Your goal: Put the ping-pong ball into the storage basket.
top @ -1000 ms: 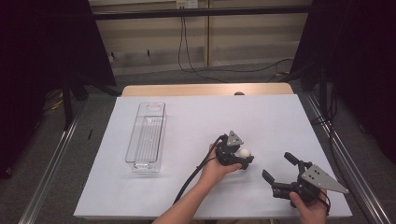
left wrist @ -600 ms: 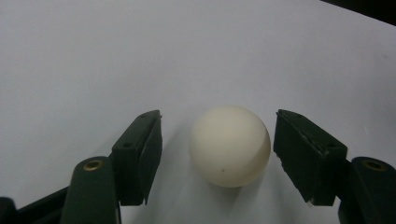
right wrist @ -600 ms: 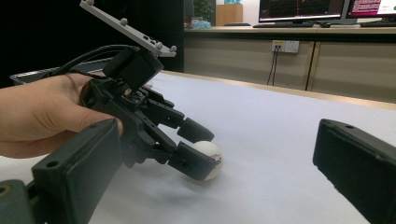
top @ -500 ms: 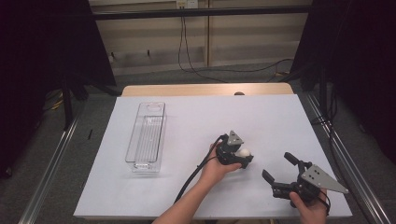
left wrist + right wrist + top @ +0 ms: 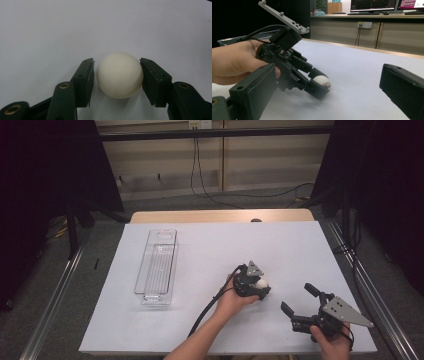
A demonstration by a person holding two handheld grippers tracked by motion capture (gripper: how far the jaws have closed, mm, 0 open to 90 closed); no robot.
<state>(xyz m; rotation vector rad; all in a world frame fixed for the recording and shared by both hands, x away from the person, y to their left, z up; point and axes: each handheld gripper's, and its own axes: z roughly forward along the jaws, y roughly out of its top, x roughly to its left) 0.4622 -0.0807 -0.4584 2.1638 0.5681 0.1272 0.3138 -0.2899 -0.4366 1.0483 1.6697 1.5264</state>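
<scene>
A white ball lies on the white tabletop, right of centre. My left gripper reaches down around it, and its jaws have just been closing on it. In the left gripper view the ball sits between the jaws of the left gripper: one pad touches it and a sliver of gap remains at the other pad. My right gripper rests open near the front right edge, holding nothing. Its own view shows the ball in the left gripper between wide black jaws.
A clear, long plastic box stands on the left half of the table, its long side running away from me. Metal rails run along both sides of the table. A wooden strip borders the far edge.
The left gripper's jaws have drawn in around the white ball. Both hands have stayed where they were.
</scene>
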